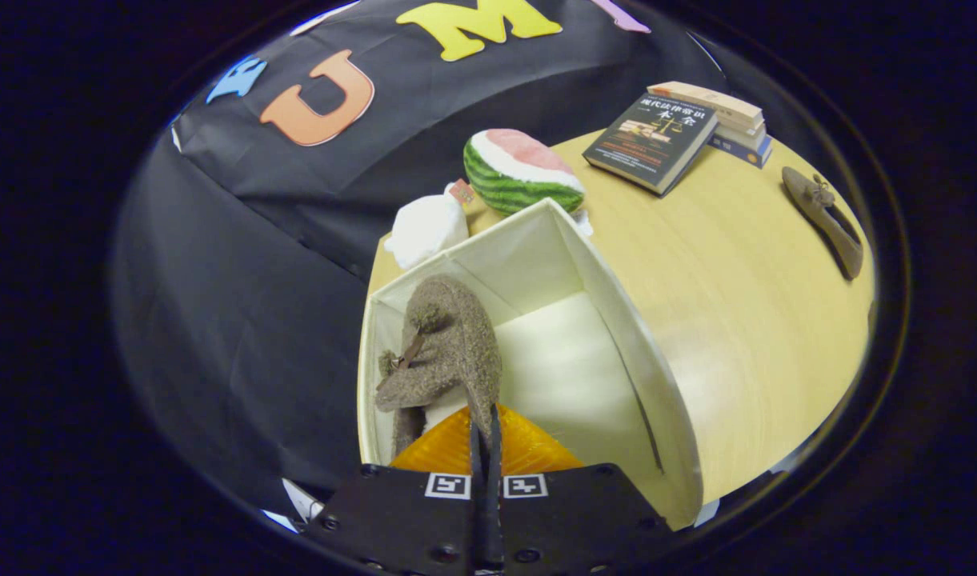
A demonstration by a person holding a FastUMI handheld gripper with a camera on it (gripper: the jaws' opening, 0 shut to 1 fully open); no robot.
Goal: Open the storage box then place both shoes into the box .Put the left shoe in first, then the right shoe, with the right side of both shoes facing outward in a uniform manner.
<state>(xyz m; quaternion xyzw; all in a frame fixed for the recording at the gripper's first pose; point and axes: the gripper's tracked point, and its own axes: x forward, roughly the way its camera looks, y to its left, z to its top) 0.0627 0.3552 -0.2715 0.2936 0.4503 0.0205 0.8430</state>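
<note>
A brown fuzzy shoe point(448, 344) with a small bow hangs from my gripper point(486, 424), whose two fingers are pressed together on the shoe's edge. The shoe is inside the open white storage box point(616, 320), near its left wall, toe pointing away from me. The box's white floor shows to the right of the shoe. The second brown shoe point(826, 220) lies on the wooden table point(736, 320) far to the right, beyond the box.
A plush watermelon slice point(520, 170) and a white soft object point(426, 228) sit just behind the box. A dark book point(652, 140) leans on a stack of books point(732, 116) at the back right. An orange ribbed surface point(528, 452) lies under the fingers.
</note>
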